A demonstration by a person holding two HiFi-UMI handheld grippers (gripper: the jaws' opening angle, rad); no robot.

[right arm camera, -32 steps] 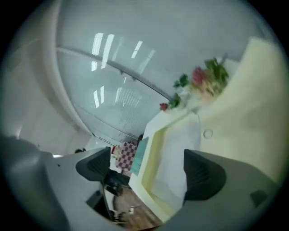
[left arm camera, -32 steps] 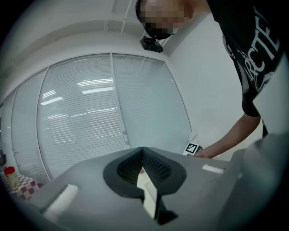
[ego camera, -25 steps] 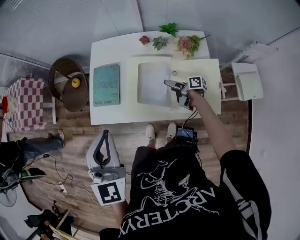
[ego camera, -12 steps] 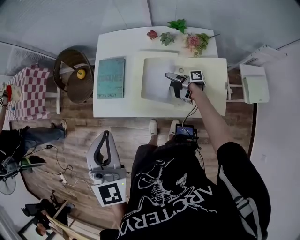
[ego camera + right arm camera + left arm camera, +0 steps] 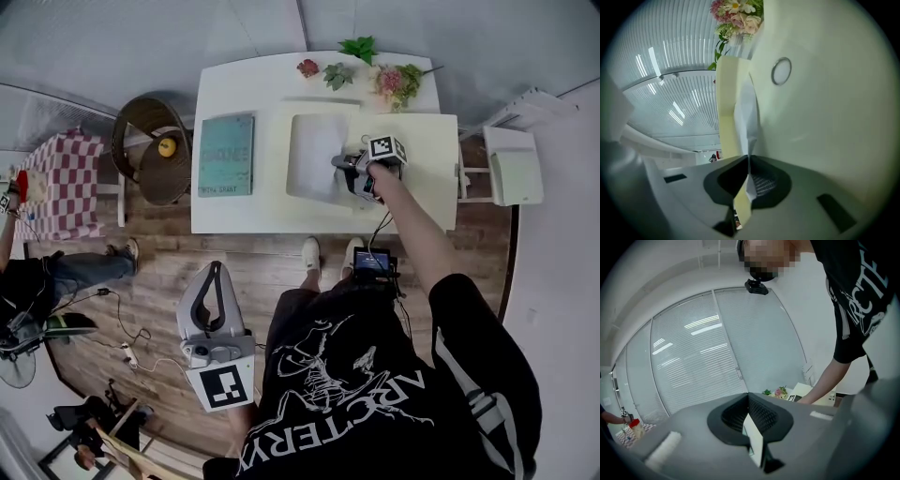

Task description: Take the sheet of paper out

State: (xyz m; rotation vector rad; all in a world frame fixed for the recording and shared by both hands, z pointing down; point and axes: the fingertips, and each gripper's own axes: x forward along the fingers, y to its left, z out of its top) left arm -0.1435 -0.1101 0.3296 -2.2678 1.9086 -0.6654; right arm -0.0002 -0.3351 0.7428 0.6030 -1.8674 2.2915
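A white sheet of paper (image 5: 314, 164) lies in an open pale yellow folder (image 5: 417, 183) on the white table (image 5: 234, 214). My right gripper (image 5: 339, 165) sits at the sheet's right edge. Its jaws have just been closing and now stand shut on the sheet (image 5: 747, 117). The folder's raised yellow edge (image 5: 726, 103) runs right beside the pinch, and a round fastener (image 5: 781, 71) shows on the folder's face. My left gripper (image 5: 215, 270) hangs low by my left side over the wooden floor, far from the table, shut (image 5: 749, 401) with nothing in it.
A teal book (image 5: 225, 155) lies on the table's left part. Flowers and greenery (image 5: 398, 82) line the far edge. A wicker chair (image 5: 150, 159) holding a yellow object stands left of the table, and a white stand (image 5: 511, 164) stands to its right.
My right gripper has sunk a little onto the sheet's right edge and its open jaws have shut on the paper. The left gripper has stayed put.
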